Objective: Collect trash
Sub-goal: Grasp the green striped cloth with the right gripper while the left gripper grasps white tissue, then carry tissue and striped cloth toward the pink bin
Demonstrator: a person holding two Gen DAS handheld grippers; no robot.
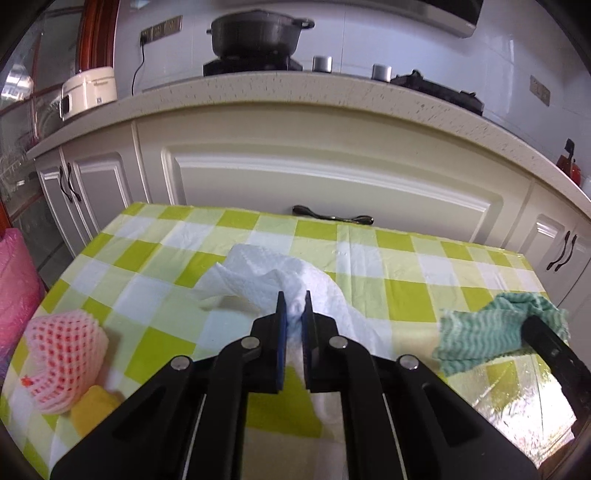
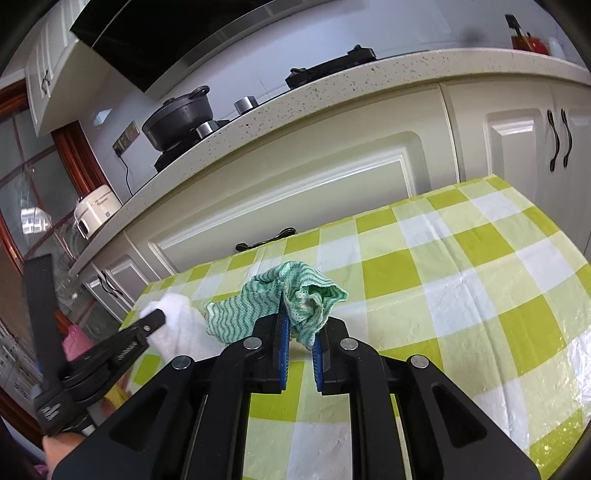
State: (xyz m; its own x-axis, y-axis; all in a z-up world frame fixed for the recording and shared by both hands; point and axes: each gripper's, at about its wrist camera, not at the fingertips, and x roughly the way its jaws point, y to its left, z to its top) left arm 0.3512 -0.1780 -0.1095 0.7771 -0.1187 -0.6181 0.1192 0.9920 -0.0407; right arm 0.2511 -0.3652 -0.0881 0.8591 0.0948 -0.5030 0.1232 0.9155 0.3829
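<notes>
White paper towel (image 1: 258, 273), crumpled, lies near the middle of the bench (image 1: 406, 258) on a green-and-white checked cloth, and the left gripper (image 1: 294, 301) has its jaws closed tight on a fold of it; the rest of the sheet spreads out beyond the blue pads. The right gripper (image 2: 301, 317) has its jaws drawn narrow around a bunched green wavy-striped cloth (image 2: 258, 302), which hangs just over the bench (in the right wrist view the towel and the left gripper sit close beside it on the left). A pink foam fruit net (image 1: 62, 354) rests near the bench's left edge, touching a yellow object (image 1: 92, 406) in front of it. Behind stands a speckled kitchen counter with a black pot (image 1: 258, 33) and a white rice cooker (image 1: 88, 92); its small label is too blurred to read.
</notes>
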